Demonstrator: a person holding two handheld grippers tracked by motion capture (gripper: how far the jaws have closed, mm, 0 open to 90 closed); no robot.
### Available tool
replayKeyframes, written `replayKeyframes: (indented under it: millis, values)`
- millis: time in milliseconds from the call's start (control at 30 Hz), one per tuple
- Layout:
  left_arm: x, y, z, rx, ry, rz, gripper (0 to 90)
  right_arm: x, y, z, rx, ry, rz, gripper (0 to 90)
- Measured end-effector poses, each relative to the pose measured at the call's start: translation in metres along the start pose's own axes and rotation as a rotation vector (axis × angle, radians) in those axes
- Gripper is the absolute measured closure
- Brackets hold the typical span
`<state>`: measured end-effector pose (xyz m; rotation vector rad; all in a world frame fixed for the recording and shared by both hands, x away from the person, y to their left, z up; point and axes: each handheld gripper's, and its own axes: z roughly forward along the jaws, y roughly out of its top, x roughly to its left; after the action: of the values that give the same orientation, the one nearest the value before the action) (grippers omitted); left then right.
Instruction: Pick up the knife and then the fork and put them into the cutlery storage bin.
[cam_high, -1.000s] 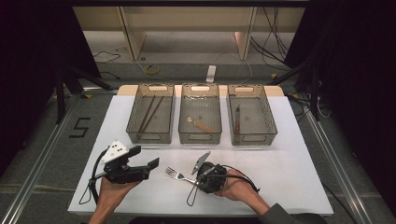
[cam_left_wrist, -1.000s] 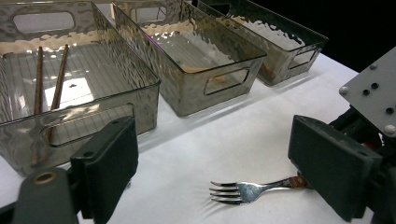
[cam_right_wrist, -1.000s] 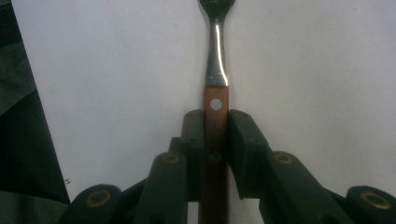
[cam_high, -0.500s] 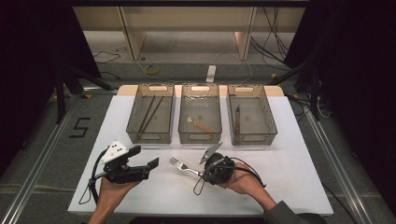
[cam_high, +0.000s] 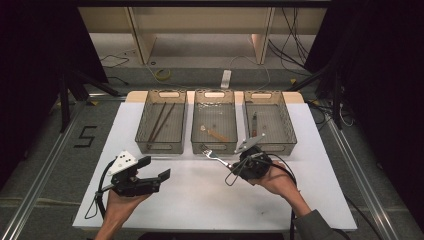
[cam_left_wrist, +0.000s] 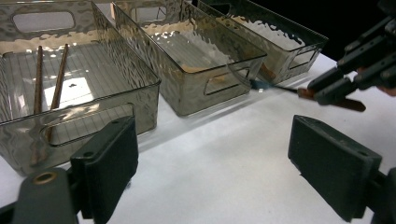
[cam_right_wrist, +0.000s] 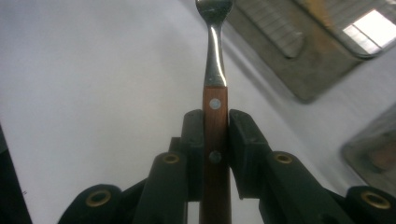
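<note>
A fork with a wooden handle and steel tines is clamped by its handle in my right gripper, just in front of the middle tray. In the right gripper view the riveted handle sits upright between the two jaws, tines pointing away. My left gripper is held above the white table at the front left, open, nothing between its jaws. The left gripper view looks past its wide-open jaws at the trays, with the fork and the right gripper at upper right.
Three clear grey trays stand in a row at the back of the white table. The left tray holds two chopsticks, the middle one a small wooden-handled piece, the right tray a dark utensil.
My right gripper has carried the fork away from the person and to the right, up to the front of the middle tray. The left gripper has stayed where it was, open.
</note>
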<state>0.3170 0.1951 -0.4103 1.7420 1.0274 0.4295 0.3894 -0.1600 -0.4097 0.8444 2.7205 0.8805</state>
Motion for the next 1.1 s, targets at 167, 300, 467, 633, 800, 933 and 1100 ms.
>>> replayKeyframes:
  millis: [167,300,467,633,800,933,1100]
  values:
    - [0.001,0.000,0.000,0.000,0.001,0.003,15.7,-0.017,-0.004,-0.013,-0.035,-0.031,0.052,77.3]
    - [0.001,0.000,0.000,0.001,0.001,0.001,15.7,-0.028,-0.007,-0.024,-0.059,-0.055,0.087,77.2]
    - [0.001,0.000,-0.001,0.000,0.001,0.001,15.7,-0.038,-0.010,-0.034,-0.088,-0.081,0.107,77.2]
    - [0.001,0.000,-0.001,-0.001,0.002,0.000,15.7,-0.045,-0.012,-0.039,-0.105,-0.099,0.121,77.3]
    - [0.001,-0.001,0.000,0.001,0.005,0.000,15.7,-0.054,-0.010,-0.043,-0.118,-0.111,0.136,77.2]
    - [0.002,-0.001,-0.002,-0.001,0.008,-0.001,15.7,-0.064,-0.008,-0.046,-0.131,-0.128,0.159,77.3]
    - [0.002,-0.001,-0.002,-0.003,0.010,-0.003,15.7,-0.077,-0.005,-0.050,-0.149,-0.156,0.186,77.2]
